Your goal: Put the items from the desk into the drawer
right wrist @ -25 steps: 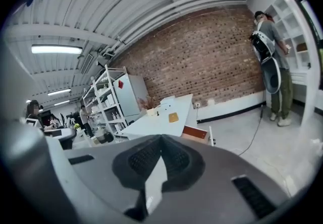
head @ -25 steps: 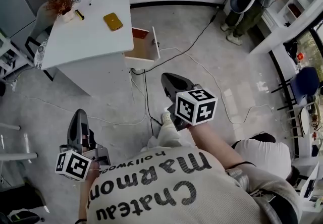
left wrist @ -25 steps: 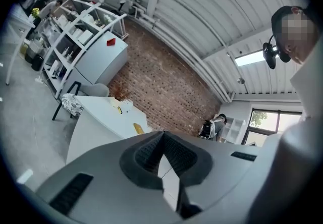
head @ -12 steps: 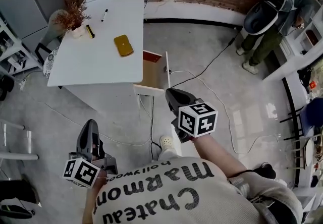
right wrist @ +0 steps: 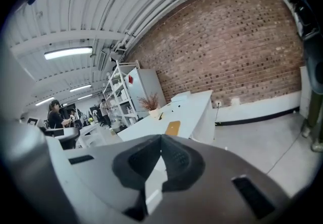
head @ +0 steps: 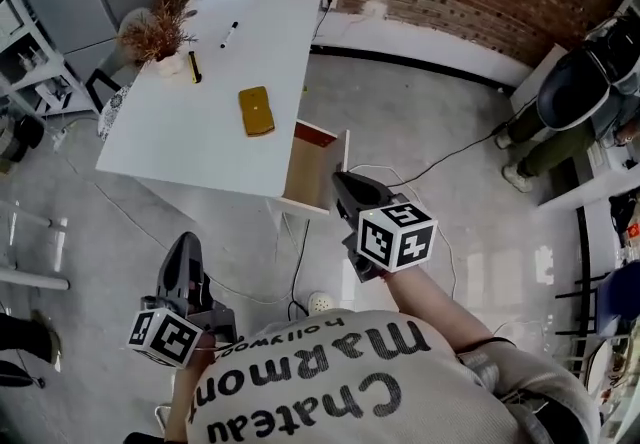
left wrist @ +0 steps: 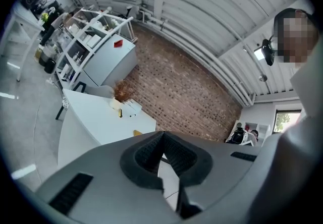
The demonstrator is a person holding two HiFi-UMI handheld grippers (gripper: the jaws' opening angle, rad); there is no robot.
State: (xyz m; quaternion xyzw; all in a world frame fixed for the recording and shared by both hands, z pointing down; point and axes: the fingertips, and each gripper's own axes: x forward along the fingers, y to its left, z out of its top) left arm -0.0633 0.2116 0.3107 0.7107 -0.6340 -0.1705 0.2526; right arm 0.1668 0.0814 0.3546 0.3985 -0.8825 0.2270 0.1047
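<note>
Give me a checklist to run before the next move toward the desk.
1. ok: drawer stands open.
2. ok: left tool is empty, jaws together.
3. ok: right tool is empty, jaws together.
4. ok: yellow flat item and marker lie uncovered on the desk.
5. not ok: both tools seem short of the desk, above the floor.
6. not ok: a black cable runs across the floor below the drawer.
</note>
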